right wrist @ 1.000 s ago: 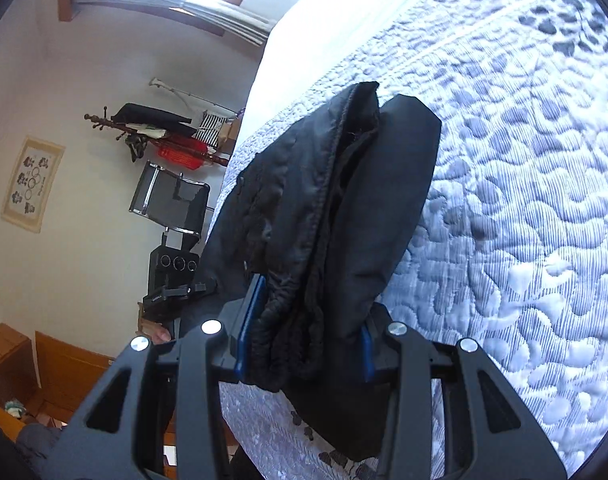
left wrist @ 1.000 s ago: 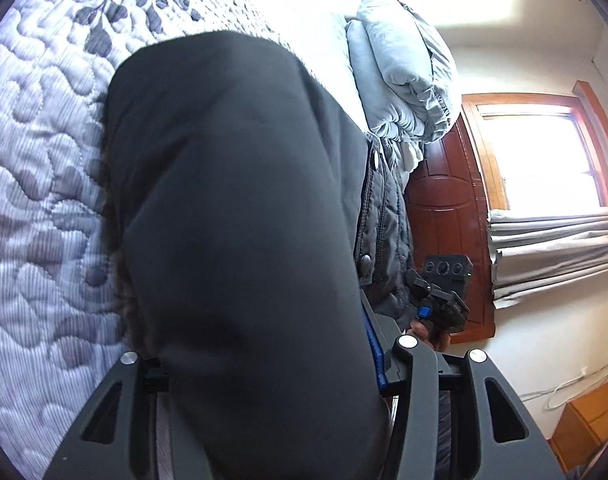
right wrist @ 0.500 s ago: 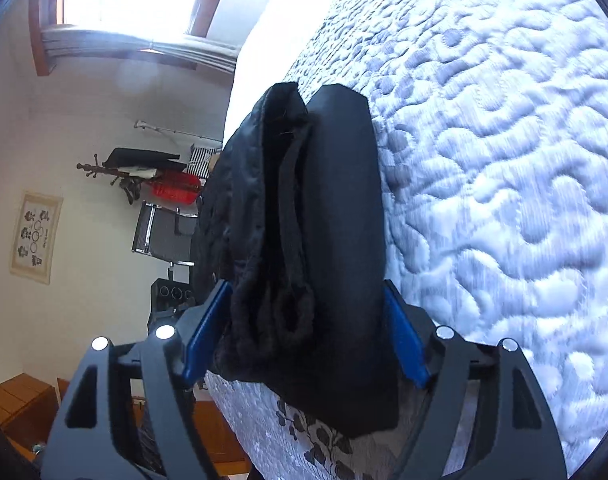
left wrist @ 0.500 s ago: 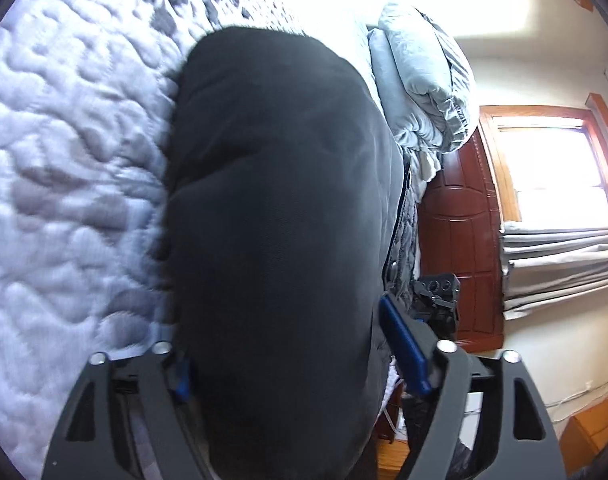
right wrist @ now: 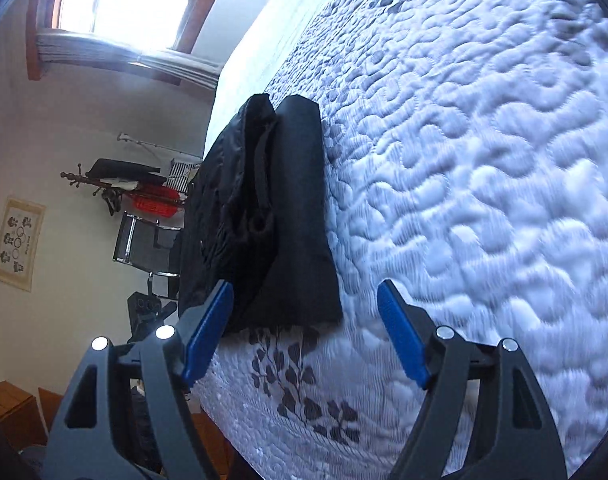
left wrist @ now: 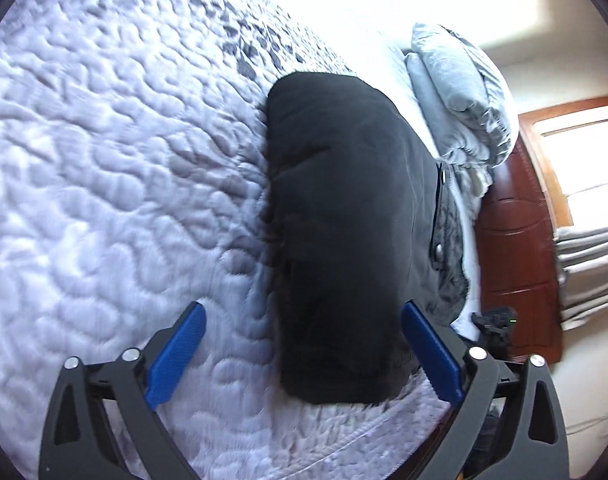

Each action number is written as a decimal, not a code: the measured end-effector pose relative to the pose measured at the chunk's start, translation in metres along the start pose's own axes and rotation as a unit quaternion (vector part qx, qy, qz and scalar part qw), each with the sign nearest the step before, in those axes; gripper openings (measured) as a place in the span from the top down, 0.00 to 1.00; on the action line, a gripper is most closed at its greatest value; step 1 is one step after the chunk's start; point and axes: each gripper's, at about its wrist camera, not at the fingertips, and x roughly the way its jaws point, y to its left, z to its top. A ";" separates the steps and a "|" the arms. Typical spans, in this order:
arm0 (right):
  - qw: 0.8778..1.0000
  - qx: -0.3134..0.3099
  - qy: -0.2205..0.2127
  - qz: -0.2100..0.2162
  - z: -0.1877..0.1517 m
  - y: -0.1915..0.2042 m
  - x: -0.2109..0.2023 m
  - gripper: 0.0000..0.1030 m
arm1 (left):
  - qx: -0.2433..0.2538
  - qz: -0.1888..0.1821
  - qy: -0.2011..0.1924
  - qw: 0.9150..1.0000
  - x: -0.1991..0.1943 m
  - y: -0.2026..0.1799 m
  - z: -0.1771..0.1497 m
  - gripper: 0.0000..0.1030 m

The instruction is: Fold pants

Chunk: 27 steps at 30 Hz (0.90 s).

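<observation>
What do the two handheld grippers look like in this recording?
Both match: the left gripper and right gripper have dark grey plastic fingers with triangular cut-outs, silver round bolt heads at the joints, and bright blue ribbed pads on the inner faces. No cables, markings or sleeves show.

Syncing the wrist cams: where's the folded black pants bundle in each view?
Left wrist: folded black pants bundle centre, near end between the opening blue pads, untouched.
Right wrist: same bundle left of centre, above the left pad.
Shared landmark: white quilted bedspread beneath it.
</observation>
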 end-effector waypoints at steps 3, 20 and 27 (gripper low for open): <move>1.000 -0.003 -0.015 -0.011 -0.013 0.004 -0.016 0.27 | 0.023 0.033 -0.011 0.999 -0.012 -0.013 -0.016 0.04; 0.948 -0.013 -0.089 -0.306 -0.108 0.019 -0.068 0.04 | 0.086 0.215 -0.026 0.973 -0.031 -0.062 -0.109 0.04; 0.923 -0.063 -0.057 -0.376 -0.135 0.059 -0.034 0.04 | 0.087 0.222 -0.030 0.971 -0.027 -0.082 -0.130 0.04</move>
